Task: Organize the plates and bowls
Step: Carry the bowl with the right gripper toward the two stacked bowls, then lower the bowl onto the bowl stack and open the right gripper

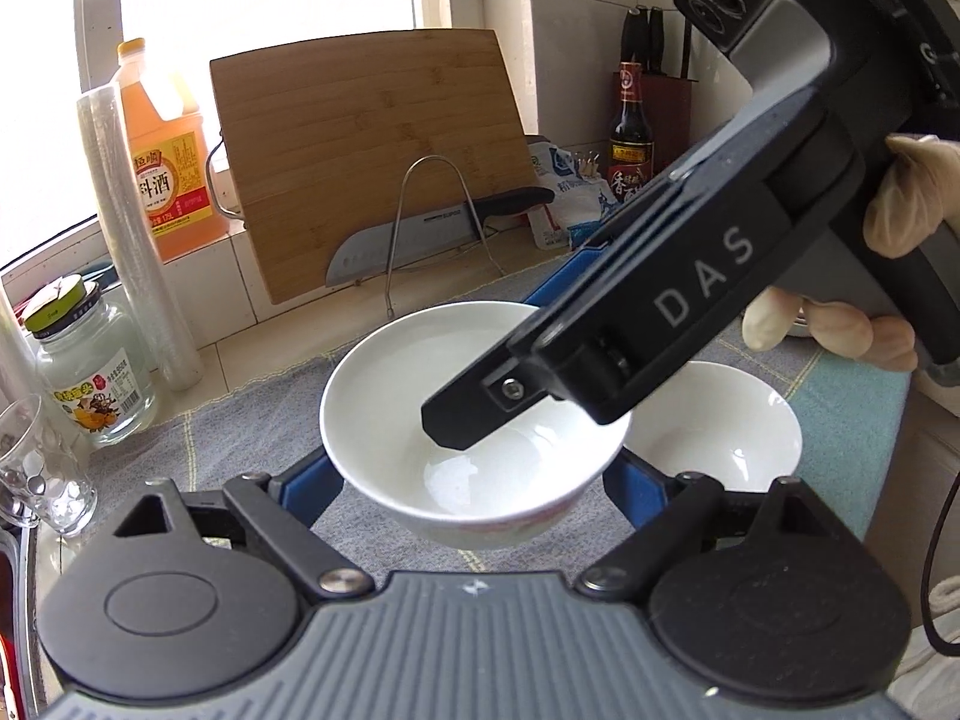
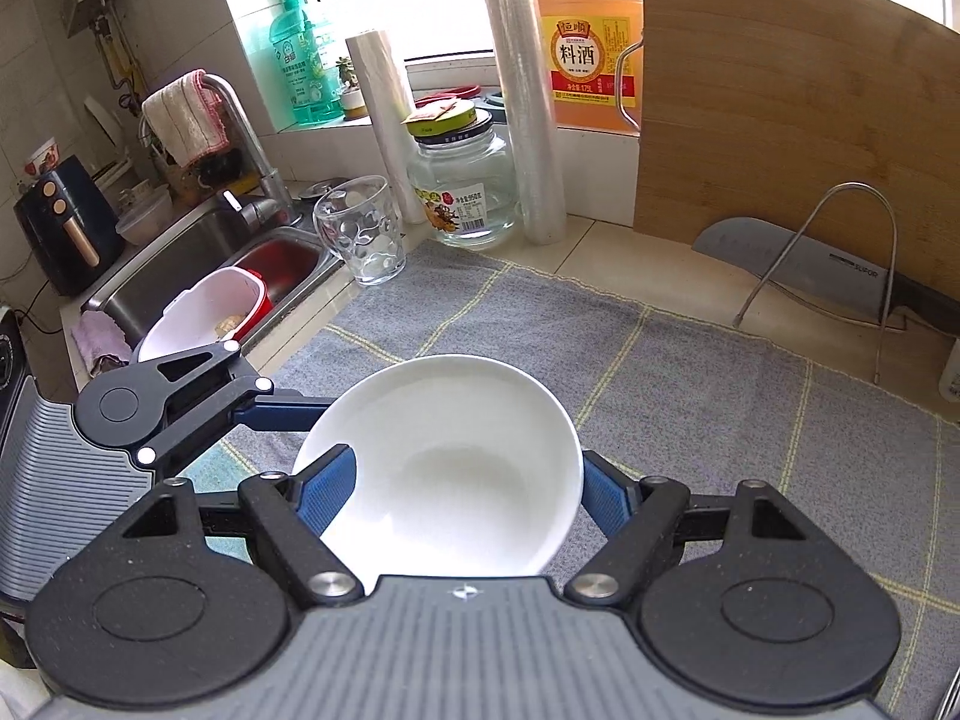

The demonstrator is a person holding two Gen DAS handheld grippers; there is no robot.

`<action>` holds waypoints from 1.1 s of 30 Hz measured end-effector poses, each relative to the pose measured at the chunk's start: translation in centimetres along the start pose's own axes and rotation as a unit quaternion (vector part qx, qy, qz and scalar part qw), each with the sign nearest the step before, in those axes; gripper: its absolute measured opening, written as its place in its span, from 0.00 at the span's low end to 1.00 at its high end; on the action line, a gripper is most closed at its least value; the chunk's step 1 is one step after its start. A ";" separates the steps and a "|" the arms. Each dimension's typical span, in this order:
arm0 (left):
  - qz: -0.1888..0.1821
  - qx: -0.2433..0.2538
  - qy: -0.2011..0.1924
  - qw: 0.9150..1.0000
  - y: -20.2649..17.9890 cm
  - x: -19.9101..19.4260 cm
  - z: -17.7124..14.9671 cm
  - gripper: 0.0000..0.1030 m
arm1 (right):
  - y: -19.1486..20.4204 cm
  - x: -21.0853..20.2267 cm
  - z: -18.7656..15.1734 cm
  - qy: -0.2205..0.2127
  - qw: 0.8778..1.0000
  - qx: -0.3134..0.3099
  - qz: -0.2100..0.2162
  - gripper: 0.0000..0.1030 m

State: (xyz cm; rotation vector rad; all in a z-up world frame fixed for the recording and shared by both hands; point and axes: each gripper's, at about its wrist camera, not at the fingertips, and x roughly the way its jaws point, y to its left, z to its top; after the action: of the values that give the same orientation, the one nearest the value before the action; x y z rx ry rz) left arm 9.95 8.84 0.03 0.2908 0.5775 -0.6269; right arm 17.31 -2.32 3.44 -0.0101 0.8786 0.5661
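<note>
A white bowl (image 1: 420, 414) sits between the blue fingers of my left gripper (image 1: 474, 480), lifted a little above the grey checked cloth (image 1: 240, 438); the jaws stand wide at its sides. My right gripper (image 2: 462, 480) has one blue finger (image 2: 327, 489) inside this bowl (image 2: 456, 462) and the other outside its rim. In the left wrist view the right gripper (image 1: 480, 420) reaches down into the bowl from the right. A second white bowl (image 1: 720, 432) stands on the cloth behind and to the right.
A bamboo cutting board (image 1: 366, 150) and a knife (image 1: 420, 234) on a wire rack lean at the back. A glass jar (image 2: 462, 180), a tumbler (image 2: 360, 228), plastic-wrap rolls (image 2: 528, 90), a cooking-wine jug (image 2: 585, 36) and the sink (image 2: 198, 258) lie to the left.
</note>
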 end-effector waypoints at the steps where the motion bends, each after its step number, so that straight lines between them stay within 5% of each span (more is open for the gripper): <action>1: -0.005 0.004 -0.001 1.000 -0.4 0.1 0.2 0.90 | -0.1 -0.4 -0.2 -0.002 1.000 0.003 -0.004 0.82; 18: -0.092 0.052 -0.005 0.994 -6.0 2.9 2.1 0.90 | -4.6 -5.9 -5.2 -0.017 0.994 0.074 -0.074 0.82; 33: -0.122 0.058 0.028 0.990 -6.9 4.0 1.0 0.90 | -5.6 -5.4 -8.2 0.004 0.992 0.105 -0.072 0.82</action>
State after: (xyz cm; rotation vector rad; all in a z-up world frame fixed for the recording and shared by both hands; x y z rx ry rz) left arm 8.73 1.20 -2.13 0.3497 0.6365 -0.8928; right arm 11.32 -11.53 0.90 0.1140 0.9340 0.3382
